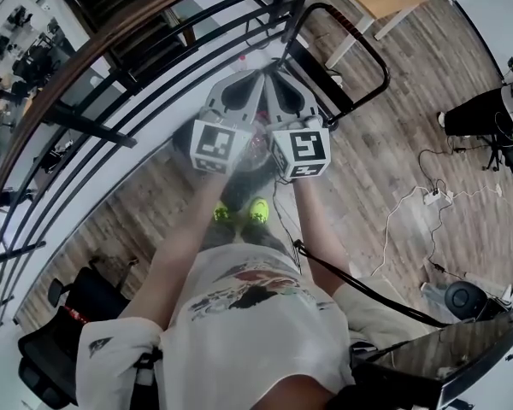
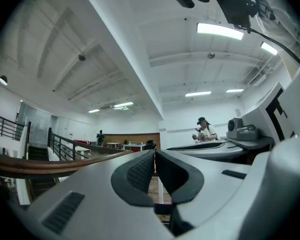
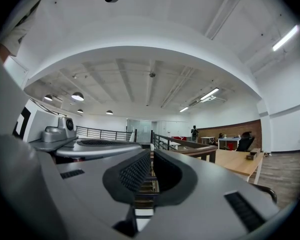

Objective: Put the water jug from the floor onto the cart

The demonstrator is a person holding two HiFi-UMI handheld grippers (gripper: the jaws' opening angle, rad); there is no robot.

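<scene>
Pressing together at the tips, the jaws of the left gripper (image 2: 154, 153) are holding nothing; only a strip of floor is showing through the gap lower down. The right gripper (image 3: 151, 154) is doing the same, with its ribbed pads meeting and no object between them.

In the head view both tools are pointing level and lying side by side at the centre of the frame. Their marker cubes (image 1: 215, 146) are sitting almost against each other, above the person's green shoes (image 1: 239, 212).

The water jug is not showing clearly in any view. A pinkish patch (image 1: 257, 146) is peeking out between the cubes and may be its top, though I cannot tell, since the grippers are covering that spot. The cart (image 1: 363, 54) is standing at the upper right of centre, with its black loop handle rising beside the dark railing (image 1: 111, 67) that is sweeping across the upper left.

If the jug is full, it is probably going to feel heavy, with water shifting inside and smooth, stiff walls that pads will be slipping on. Taking it at the neck or a moulded handle looks wisest. One gripper could be clamping there while the other is steadying the body, and both would need opening first.
</scene>
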